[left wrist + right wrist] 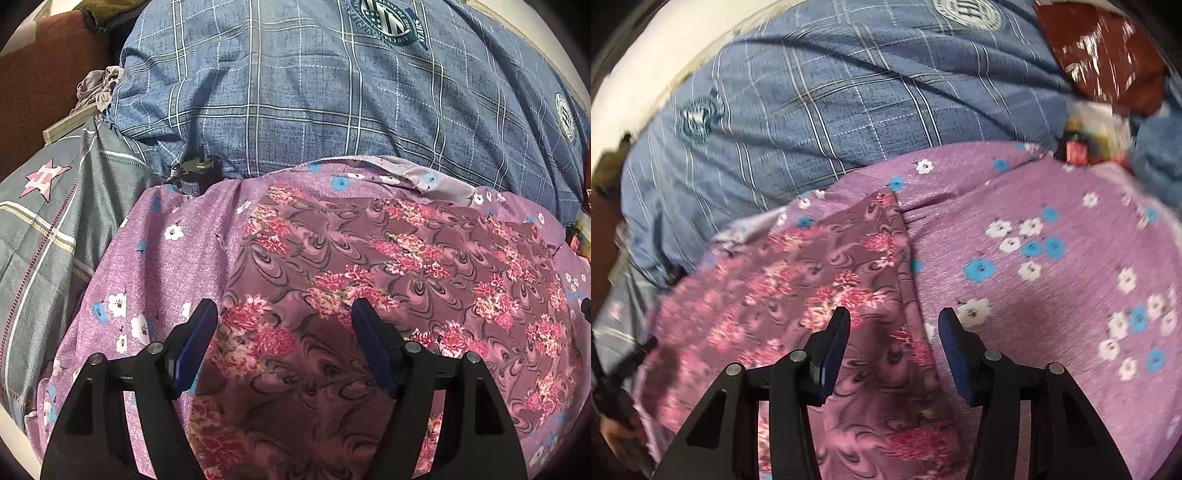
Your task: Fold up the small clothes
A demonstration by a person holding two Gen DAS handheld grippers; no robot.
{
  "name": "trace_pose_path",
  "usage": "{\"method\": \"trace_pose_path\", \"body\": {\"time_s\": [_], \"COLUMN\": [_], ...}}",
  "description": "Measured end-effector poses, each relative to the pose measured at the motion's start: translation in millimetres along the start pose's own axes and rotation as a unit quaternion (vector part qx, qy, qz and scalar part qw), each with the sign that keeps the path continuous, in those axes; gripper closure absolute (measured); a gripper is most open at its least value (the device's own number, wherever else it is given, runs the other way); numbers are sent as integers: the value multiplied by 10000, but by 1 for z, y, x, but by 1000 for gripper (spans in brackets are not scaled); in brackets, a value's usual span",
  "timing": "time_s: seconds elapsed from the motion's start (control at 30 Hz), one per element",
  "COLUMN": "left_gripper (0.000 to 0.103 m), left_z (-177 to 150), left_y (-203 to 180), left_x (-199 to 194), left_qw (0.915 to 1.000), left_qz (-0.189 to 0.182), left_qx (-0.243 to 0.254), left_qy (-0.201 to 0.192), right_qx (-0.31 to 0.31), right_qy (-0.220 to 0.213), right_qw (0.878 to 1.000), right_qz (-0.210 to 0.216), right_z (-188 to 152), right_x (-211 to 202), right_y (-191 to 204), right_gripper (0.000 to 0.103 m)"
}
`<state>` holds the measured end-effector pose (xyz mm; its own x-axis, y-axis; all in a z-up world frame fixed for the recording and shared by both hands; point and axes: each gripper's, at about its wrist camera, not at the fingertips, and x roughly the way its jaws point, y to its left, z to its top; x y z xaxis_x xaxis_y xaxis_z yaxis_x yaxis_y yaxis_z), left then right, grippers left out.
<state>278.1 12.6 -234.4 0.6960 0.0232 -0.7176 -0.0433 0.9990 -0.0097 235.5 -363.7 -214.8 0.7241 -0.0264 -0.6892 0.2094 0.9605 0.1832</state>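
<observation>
I see the left gripper (282,314) and the right gripper (894,323) both spread apart, empty, above the floral garment (388,266) lying flat on the purple sheet (1052,258). My right view is blurred; the garment's near edge is cut off.

A purple sheet (155,258) scattered with white and blue flowers covers the near surface, meeting a rumpled blue plaid blanket (295,92) with round crests behind. A small dark device (195,173), possibly a motor, sits at their seam. At left lie a grey star-printed cloth (48,206), a wooden strip (70,123) and a dark red cushion (40,74).
</observation>
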Motion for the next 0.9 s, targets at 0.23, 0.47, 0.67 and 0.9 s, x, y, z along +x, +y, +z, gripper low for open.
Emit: {"method": "trace_pose_path", "body": {"time_s": [0.23,0.47,0.67,0.9], "left_gripper": [28,28,28,28], "left_z": [-2,-2,-2,-1], "left_y": [-10,-11,-11,-10], "left_x": [1,3,3,1], "left_qw": [9999,9998,9998,9999], "left_qz": [51,88,83,70], "left_qx": [146,168,172,124], "left_qy": [-21,3,-6,-39], "right_qx": [-560,-789,-895,-957], "right_qy": [-182,-305,-338,-325], "right_qw": [9972,9946,9930,9920], "right_qz": [-457,-603,-696,-750], "right_z": [-1,-2,-2,-3], "right_x": [-5,-10,-9,-8], "right_y": [20,32,37,37], "right_gripper": [51,51,51,51]}}
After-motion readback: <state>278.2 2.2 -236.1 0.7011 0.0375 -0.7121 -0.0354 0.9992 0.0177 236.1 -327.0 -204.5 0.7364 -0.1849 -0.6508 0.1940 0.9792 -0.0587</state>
